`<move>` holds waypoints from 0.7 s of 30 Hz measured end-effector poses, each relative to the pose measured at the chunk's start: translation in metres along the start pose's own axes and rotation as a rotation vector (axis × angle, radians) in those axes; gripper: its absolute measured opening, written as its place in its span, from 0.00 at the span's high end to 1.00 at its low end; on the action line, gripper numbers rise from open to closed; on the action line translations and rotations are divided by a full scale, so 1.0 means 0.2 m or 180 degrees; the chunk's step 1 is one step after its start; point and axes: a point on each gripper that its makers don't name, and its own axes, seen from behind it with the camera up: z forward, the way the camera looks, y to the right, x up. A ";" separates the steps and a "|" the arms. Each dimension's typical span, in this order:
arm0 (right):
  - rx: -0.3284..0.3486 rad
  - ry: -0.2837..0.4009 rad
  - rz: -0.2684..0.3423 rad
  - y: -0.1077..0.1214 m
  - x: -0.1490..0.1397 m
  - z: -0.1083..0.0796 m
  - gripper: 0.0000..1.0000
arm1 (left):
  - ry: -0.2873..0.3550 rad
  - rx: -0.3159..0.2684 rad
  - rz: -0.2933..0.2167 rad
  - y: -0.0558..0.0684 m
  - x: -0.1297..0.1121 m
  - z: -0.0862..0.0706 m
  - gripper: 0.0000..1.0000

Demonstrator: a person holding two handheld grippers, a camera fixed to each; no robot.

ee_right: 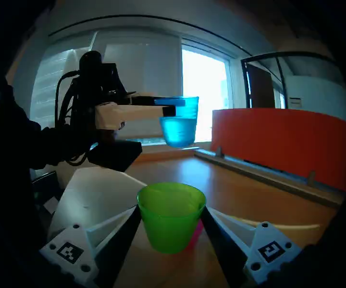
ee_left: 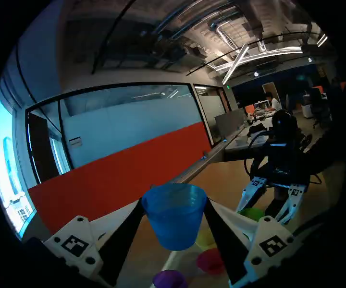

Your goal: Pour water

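Left claw (ee_left: 174, 205) pinches a blue cup (ee_left: 175, 225) raised high; right claw (ee_right: 171, 213) pinches a green cup (ee_right: 170, 233), the blue cup at its twelve o'clock.

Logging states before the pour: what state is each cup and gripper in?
blue cup: upright, raised, seemingly part full.
green cup: upright, looks empty.
left gripper: shut on blue cup.
right gripper: shut on green cup.
pink cup: upright, ungripped.
purple cup: upright, ungripped.
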 end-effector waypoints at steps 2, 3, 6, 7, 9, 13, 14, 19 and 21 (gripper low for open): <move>0.0017 -0.0003 0.0000 -0.01 0.00 0.01 0.10 | 0.0003 -0.0001 0.0037 0.01 0.00 0.00 0.13; 0.0026 -0.0004 0.0003 -0.01 -0.01 0.01 0.10 | 0.0002 -0.0001 0.0062 0.01 0.00 0.00 0.13; 0.0050 -0.0006 0.0011 -0.02 -0.01 0.02 0.10 | -0.0001 0.0000 0.0138 0.02 0.01 0.00 0.13; 0.0057 -0.0006 0.0013 -0.03 -0.01 0.03 0.10 | -0.0001 0.0002 0.0166 0.02 0.01 0.00 0.13; 0.0072 -0.0004 0.0017 -0.03 -0.01 0.03 0.10 | 0.0001 0.0006 0.0219 0.03 0.01 0.00 0.13; 0.0102 -0.0003 0.0023 -0.05 -0.01 0.04 0.10 | 0.0014 0.0013 0.0296 0.04 0.03 0.01 0.13; 0.0109 -0.0004 0.0025 -0.05 -0.01 0.04 0.10 | 0.0018 0.0014 0.0311 0.04 0.03 0.01 0.13; 0.0145 -0.0005 0.0024 -0.07 -0.02 0.05 0.10 | 0.0030 0.0020 0.0401 0.05 0.04 0.01 0.13; 0.0157 -0.0007 0.0023 -0.08 -0.02 0.06 0.10 | 0.0031 0.0021 0.0453 0.05 0.04 0.01 0.13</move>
